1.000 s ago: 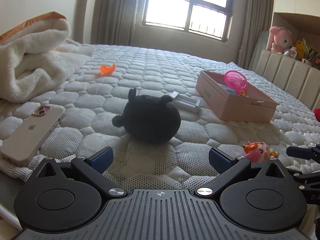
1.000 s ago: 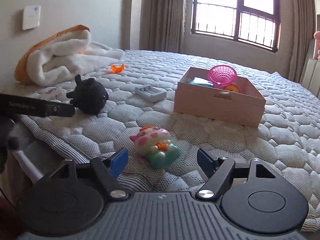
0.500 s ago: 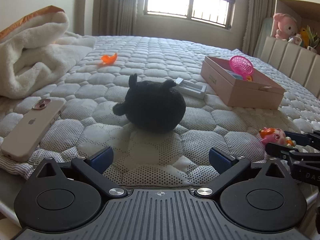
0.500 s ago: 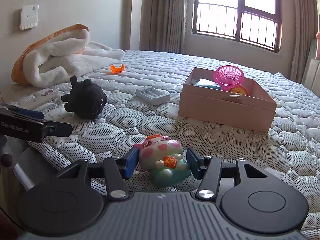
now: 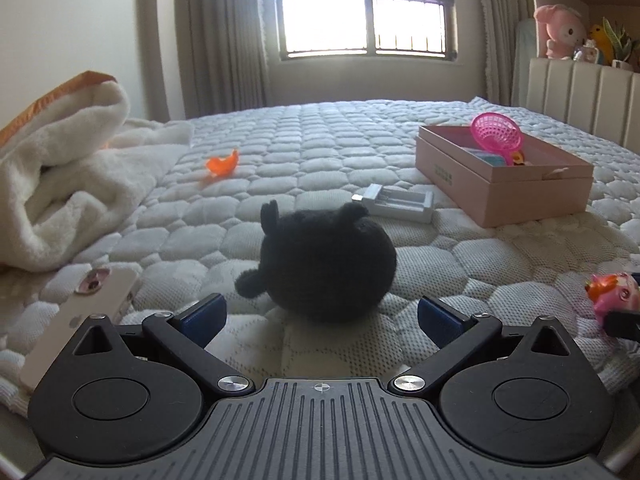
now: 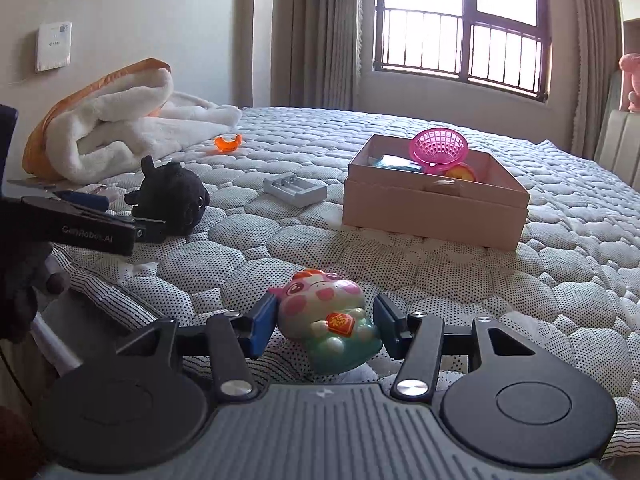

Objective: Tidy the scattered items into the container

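A black plush toy [image 5: 326,262] lies on the quilted bed just ahead of my open left gripper [image 5: 322,316], between the lines of its fingers; it also shows in the right wrist view [image 6: 170,198]. My right gripper [image 6: 325,326] is shut on a pink-and-green pig toy [image 6: 330,326], which rests on the bed; the pig's head shows at the left wrist view's right edge [image 5: 614,294]. The pink box [image 6: 434,208] holds a pink basket [image 6: 440,148] and other small items. A grey battery case [image 6: 294,188] and an orange clip [image 6: 228,143] lie loose on the bed.
A folded white blanket [image 5: 60,184] with an orange edge lies at the left. A phone [image 5: 76,312] lies face down at the near left edge of the bed. Plush toys [image 5: 560,30] sit on the headboard shelf at the far right.
My right gripper moved forward around the pig toy and closed on it. My left gripper moved closer to the black plush and stayed open.
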